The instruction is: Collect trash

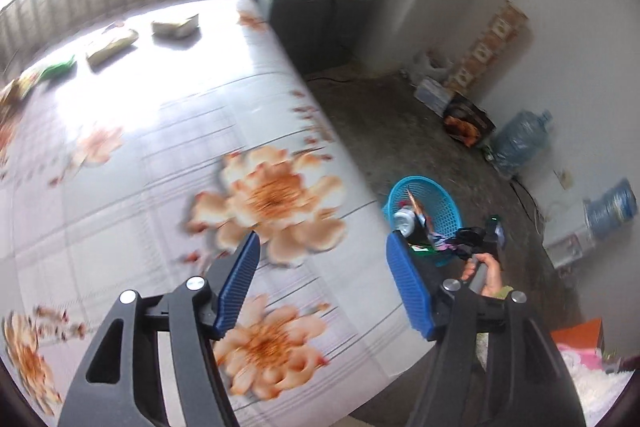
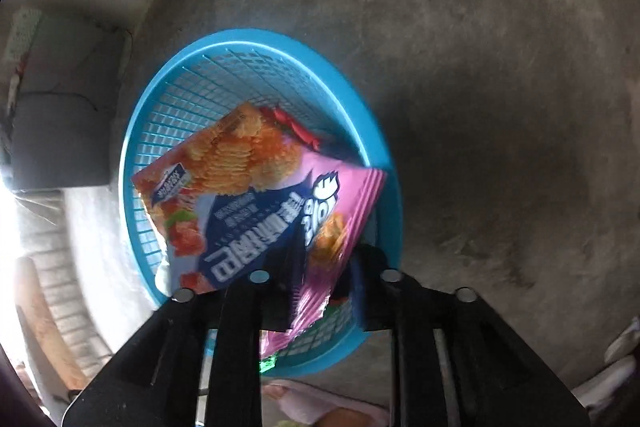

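Observation:
My left gripper (image 1: 323, 237) stands open over the floral tablecloth (image 1: 160, 155) with nothing between its blue pads (image 1: 240, 283). Several snack wrappers lie at the table's far side, among them a pale one (image 1: 176, 25), a yellowish one (image 1: 112, 47) and a green one (image 1: 56, 67). On the floor to the right, a blue mesh basket (image 1: 436, 195) holds a white bottle (image 1: 404, 221). A hand holds my right gripper (image 1: 476, 237) over it. In the right wrist view, a pink and blue snack bag (image 2: 256, 195) hangs over the basket (image 2: 256, 39), its lower edge between the parted fingers of my right gripper (image 2: 326, 255).
The table's right edge (image 1: 344, 147) drops to a bare concrete floor (image 2: 480, 107). Two water jugs (image 1: 520, 139) (image 1: 612, 207) and a box of clutter (image 1: 464, 123) stand along the wall. A grey cabinet (image 1: 304, 23) sits behind the table.

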The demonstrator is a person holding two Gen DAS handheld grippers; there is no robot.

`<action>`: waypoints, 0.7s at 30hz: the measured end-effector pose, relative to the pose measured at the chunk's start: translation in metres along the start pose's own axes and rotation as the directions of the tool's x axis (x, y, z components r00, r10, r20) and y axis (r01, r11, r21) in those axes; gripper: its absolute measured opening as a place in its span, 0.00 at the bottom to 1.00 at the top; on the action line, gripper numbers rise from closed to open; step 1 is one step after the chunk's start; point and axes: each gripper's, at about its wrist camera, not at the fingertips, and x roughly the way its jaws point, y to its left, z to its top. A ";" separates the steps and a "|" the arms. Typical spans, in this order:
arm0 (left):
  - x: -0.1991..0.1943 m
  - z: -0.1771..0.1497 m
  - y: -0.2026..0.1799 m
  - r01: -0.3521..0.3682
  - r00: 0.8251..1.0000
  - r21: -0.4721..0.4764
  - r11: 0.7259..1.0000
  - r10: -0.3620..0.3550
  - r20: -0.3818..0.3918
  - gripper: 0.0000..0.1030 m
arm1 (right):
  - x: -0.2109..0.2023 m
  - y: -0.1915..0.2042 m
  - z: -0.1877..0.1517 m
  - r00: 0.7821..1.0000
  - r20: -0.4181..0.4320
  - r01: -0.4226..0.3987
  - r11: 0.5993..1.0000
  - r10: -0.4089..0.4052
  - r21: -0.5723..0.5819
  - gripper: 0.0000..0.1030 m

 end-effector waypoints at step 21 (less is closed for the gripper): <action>-0.080 -0.057 0.023 -0.067 0.978 -0.177 0.982 0.100 0.185 0.90 | -0.237 0.050 -0.173 0.879 0.432 0.106 0.803 0.200 -0.586 0.85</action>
